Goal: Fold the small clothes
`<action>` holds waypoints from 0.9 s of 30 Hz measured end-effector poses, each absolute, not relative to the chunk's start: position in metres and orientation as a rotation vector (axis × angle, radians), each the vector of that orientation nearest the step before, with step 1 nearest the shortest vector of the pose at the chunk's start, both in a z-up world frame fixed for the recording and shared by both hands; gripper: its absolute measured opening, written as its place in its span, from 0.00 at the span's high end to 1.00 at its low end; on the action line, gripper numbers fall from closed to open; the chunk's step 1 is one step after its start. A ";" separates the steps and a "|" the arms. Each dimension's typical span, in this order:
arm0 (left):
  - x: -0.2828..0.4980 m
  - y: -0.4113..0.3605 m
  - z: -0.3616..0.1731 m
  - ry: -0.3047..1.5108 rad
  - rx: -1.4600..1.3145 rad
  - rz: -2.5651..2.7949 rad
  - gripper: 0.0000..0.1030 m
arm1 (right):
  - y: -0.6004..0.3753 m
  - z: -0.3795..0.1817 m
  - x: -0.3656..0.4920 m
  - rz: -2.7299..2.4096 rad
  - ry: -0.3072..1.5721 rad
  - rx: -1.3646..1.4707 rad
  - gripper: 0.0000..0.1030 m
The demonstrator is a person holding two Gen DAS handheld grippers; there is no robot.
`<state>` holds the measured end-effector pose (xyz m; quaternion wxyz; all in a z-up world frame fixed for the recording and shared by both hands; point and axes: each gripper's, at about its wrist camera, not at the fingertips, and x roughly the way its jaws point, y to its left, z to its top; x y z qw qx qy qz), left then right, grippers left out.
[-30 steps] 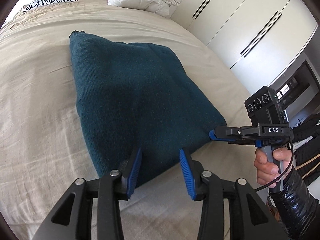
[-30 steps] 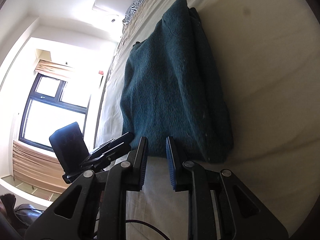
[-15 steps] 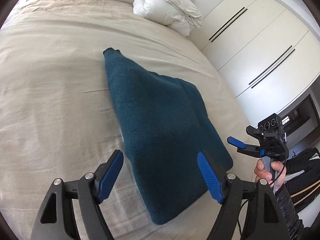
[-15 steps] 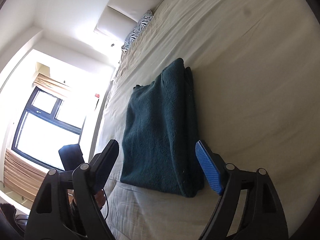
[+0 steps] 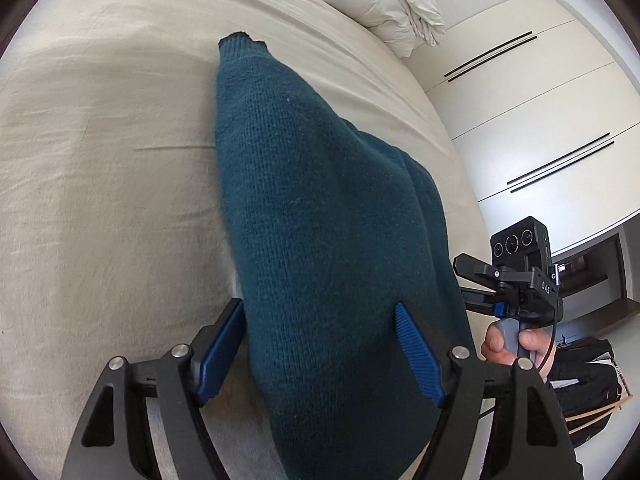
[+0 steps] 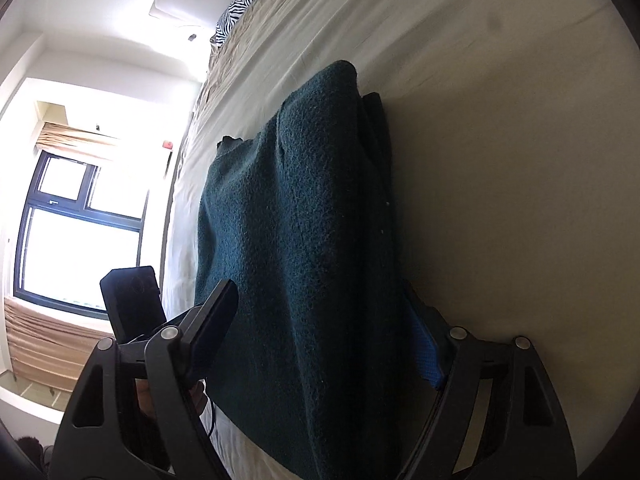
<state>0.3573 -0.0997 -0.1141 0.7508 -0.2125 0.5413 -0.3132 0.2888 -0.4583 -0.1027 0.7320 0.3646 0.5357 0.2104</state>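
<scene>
- The dark teal knit sweater (image 5: 320, 240) is laid folded on the beige bed (image 5: 100, 160), its layered edge seen at 3 o'clock in the right wrist view (image 6: 304, 240).
- A regrasp between folds is judged to be the step in hand: the near end of the sweater is straddled by both tools.
- The left tool (image 5: 320, 344) is spread wide with the cloth between its blue pads; its jaws are closing slightly, and the pads are not seen to press the knit.
- The right tool (image 6: 324, 336) is likewise spread across the stacked layers, its jaws closing, no pinch being made yet; in the left wrist view it is seen at 3 o'clock (image 5: 472, 284), gripped by a hand (image 5: 516, 340).
- The next move is judged to call for both tools to be closed on all layers at the near edge, so that the end can be carried toward 12 o'clock.
- Compared with a second ago, both tools have been opened from a narrow gap and brought forward over the sweater.
- The white duvet (image 5: 380, 4) is left bundled at 1 o'clock.
</scene>
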 end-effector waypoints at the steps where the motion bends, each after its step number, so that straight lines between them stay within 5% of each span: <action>1: 0.357 -0.097 -0.114 1.190 -0.457 -0.684 0.31 | -0.454 -0.103 0.291 0.471 1.191 0.788 0.32; 7: 0.358 -0.090 -0.112 1.226 -0.438 -0.669 0.50 | -0.438 -0.103 0.309 0.424 1.235 0.717 0.63; 11: 0.347 -0.093 -0.099 1.196 -0.365 -0.645 0.60 | -0.423 -0.091 0.309 0.367 1.225 0.629 0.75; 27: 0.222 -0.019 -0.019 1.072 -0.211 -0.590 0.62 | -0.323 -0.013 0.207 0.387 1.105 0.391 0.78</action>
